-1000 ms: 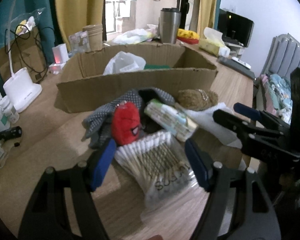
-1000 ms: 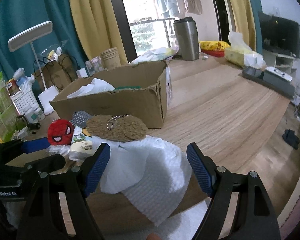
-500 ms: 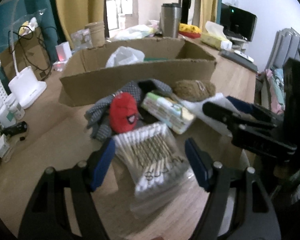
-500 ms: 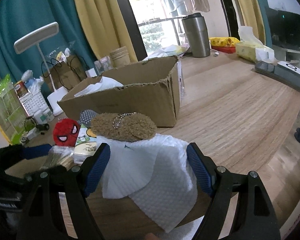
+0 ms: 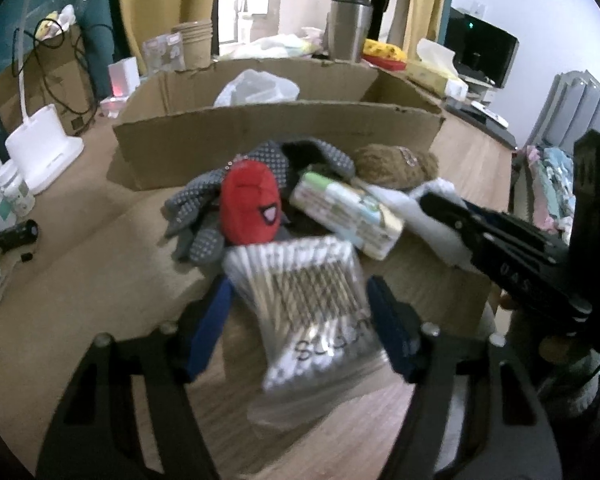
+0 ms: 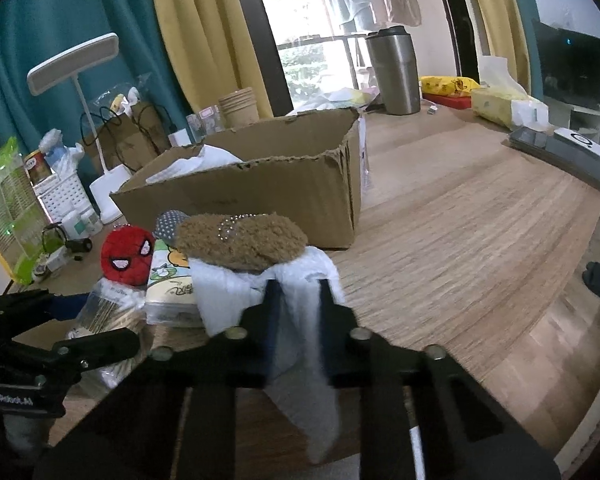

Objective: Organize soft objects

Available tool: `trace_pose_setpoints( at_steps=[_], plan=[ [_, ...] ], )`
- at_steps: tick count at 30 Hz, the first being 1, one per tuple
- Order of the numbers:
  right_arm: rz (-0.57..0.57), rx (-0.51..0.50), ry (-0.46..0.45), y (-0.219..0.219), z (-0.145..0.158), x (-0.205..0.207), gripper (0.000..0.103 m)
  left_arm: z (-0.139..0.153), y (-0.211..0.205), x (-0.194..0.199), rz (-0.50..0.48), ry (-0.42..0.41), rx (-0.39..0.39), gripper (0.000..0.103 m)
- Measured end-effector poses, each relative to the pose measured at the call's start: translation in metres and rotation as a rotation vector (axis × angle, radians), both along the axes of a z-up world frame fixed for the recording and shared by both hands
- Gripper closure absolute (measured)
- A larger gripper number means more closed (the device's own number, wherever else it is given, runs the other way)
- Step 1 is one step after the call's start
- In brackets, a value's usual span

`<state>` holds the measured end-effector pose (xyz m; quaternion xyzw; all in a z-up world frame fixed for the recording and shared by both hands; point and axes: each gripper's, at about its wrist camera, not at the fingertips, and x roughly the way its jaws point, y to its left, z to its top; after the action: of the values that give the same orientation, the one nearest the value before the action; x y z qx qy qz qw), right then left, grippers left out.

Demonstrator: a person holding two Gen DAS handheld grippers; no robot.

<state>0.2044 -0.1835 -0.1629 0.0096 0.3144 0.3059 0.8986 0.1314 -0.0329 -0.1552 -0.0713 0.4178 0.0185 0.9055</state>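
The clear pack of cotton swabs carries dark lettering on its near end, too blurred to read. The tissue packet beside it shows a cartoon print and some slanted characters that cannot be made out. White lettering on the body of the left gripper, at the lower left of the right wrist view, is too small to read.

The left gripper has its blue pads on either side of the swab pack; its jaws are closing, about half open, and whether the pads already press the plastic cannot be told.

The right gripper has its jaws closing to a narrow gap, pinching a fold of the white cloth, which hangs down between them.

On the far part of the cloth rests a brown fuzzy pouch. To its left lie a red Spider-Man plush and grey dotted gloves. The cardboard box stands just beyond this pile on the wooden table, holding white plastic bags.
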Motion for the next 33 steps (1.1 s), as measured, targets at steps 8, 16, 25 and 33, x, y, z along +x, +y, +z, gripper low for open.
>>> trace_pose_setpoints(
  at_steps=[8, 16, 25, 33],
  plan=[
    [-0.026, -0.059, -0.144, 0.005, 0.019, -0.025, 0.095, 0.003, 0.002, -0.007, -0.024, -0.021, -0.026, 0.055],
    [-0.047, -0.035, -0.235, -0.001, 0.046, -0.042, 0.096, 0.016, 0.006, -0.018, -0.05, -0.087, -0.041, 0.056],
    [-0.068, -0.046, -0.306, 0.001, 0.071, -0.057, 0.096, 0.035, 0.011, -0.028, -0.057, -0.16, -0.052, 0.056],
    [-0.08, -0.038, -0.34, -0.002, 0.086, -0.069, 0.096, 0.052, 0.02, -0.037, -0.044, -0.22, -0.051, 0.056]
  ],
)
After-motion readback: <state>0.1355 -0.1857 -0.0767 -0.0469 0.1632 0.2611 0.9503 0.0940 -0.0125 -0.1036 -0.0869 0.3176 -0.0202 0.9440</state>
